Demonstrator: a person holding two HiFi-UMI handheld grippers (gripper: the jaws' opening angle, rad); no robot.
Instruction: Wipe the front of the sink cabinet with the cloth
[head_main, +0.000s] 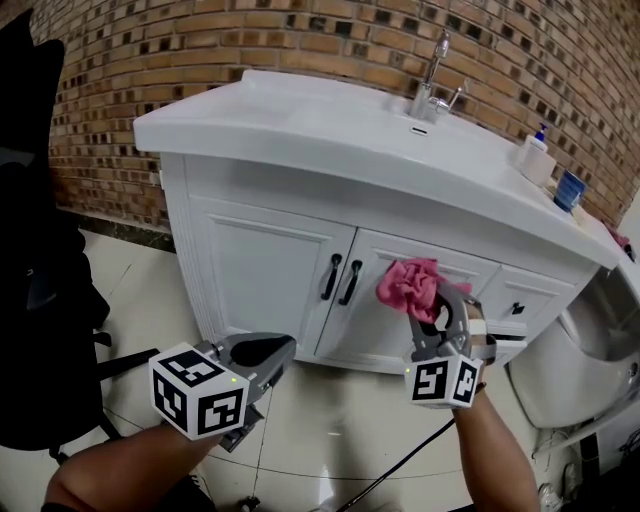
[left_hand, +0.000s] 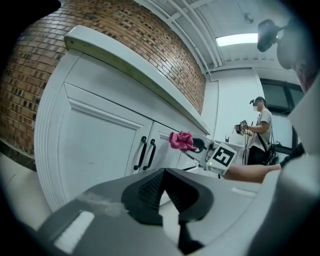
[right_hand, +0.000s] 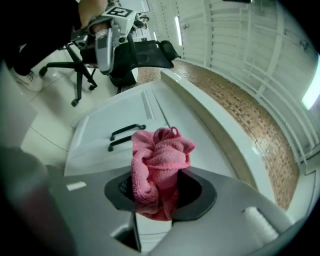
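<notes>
Head view shows one pink cloth (head_main: 408, 283) pinched in the right tongs (head_main: 428, 305), close to two black handles (head_main: 341, 280) on the sink cabinet (head_main: 260, 270); the left tongs (head_main: 285, 350) are pressed together.

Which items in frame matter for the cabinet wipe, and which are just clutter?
In the job:
- pink cloth, clamped in the right gripper
- cabinet front

Lying about:
- left gripper, shut and empty
- faucet
- pump bottle
- blue container
- black chair
</notes>
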